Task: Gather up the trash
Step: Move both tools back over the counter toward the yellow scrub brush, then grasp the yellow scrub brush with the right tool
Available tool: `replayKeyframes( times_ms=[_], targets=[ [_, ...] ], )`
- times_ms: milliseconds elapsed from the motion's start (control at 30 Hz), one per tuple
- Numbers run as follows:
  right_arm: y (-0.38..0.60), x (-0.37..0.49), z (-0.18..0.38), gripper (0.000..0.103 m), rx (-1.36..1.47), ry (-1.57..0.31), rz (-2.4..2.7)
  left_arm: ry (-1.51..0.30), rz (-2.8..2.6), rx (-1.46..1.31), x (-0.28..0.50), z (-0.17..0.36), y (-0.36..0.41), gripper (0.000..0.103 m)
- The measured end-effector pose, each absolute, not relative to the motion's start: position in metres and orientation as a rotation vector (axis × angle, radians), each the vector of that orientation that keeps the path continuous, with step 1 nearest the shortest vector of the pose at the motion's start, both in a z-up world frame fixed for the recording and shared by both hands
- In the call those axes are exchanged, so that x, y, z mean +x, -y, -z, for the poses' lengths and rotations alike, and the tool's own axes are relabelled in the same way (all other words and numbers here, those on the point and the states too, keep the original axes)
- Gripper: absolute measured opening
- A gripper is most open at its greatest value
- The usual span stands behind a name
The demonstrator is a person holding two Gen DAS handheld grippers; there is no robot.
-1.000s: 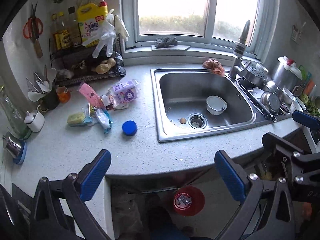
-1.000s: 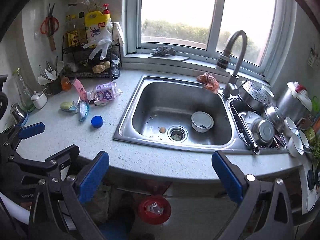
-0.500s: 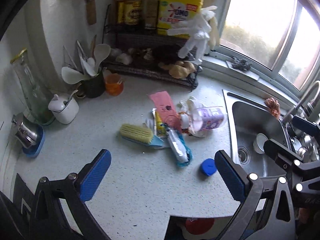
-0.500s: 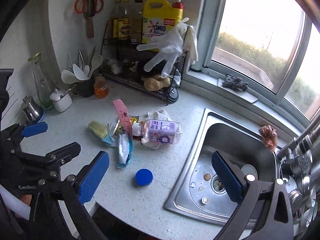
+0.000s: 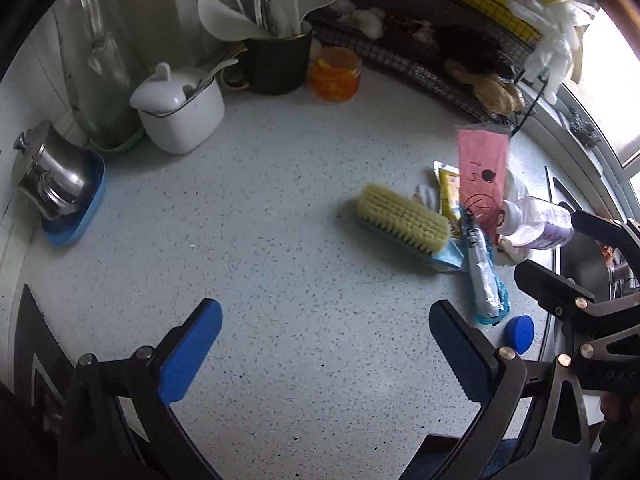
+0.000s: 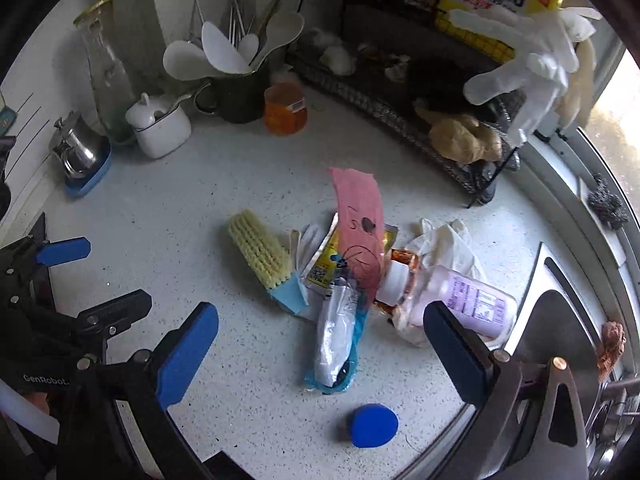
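**Right Tongs Nearer the Litter**

While the left gripper (image 5: 326,344) gapes wide and empty, the blue-and-white wrapper (image 5: 486,276) lies off to its right.

From the right wrist, the right gripper (image 6: 320,346), equally spread and empty, frames that wrapper (image 6: 338,340), long axis pointing away along the fingers; judged nearer.

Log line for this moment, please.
phase: approach | left tool: open, empty | right tool: open, over blue-white wrapper | trash pile: untouched

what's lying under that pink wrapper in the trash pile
Under the pink wrapper: a yellow packet, partly covered, and the clear bottle's white cap. Anything beneath its middle is hidden.
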State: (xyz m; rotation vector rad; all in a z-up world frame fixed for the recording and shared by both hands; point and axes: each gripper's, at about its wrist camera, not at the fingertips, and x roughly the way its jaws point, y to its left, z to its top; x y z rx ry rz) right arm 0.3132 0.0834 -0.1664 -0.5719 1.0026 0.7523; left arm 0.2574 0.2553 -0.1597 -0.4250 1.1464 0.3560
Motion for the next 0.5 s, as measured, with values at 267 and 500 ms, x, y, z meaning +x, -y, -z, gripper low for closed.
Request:
replayKeyframes(
  times_ms=[267,500],
  targets=[
    [-0.136,0.317,0.21,0.102,-0.7,-1.077,-0.89,-1.225,-0.438,-0.492,0.242,0.193,-0.289,0.102],
    [-0.174,0.318,0.237,0.091,-0.802,-1.073,-0.922,-1.27,-0.485,-0.514,0.235,0.214,-0.305,0.102]
  ],
)
